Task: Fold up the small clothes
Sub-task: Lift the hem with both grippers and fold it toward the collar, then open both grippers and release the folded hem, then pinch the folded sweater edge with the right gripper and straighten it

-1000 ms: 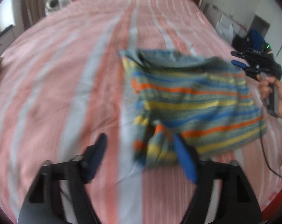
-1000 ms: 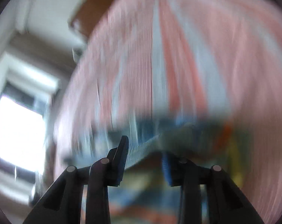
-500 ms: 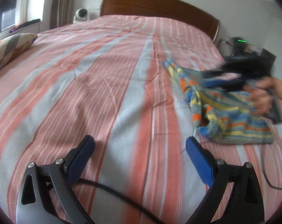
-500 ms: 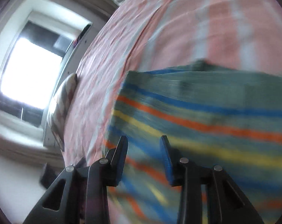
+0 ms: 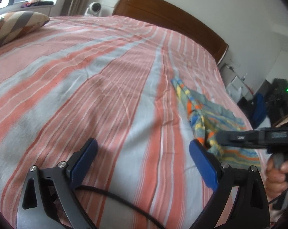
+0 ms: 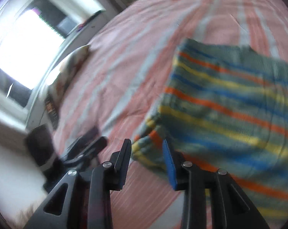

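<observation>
My left claw is spread wide over the bedsheet — soft cotton in broad pink and grey stripes, lightly creased — with nothing between its blue pads. My right claw is parted too, its tips at the corner of the striped garment, a soft knit lying crumpled on the bed's right side.

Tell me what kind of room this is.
Most likely a bedroom: a bed with a pink striped sheet, a wooden headboard against the wall and a striped pillow by the window. A striped garment lies on it.
</observation>
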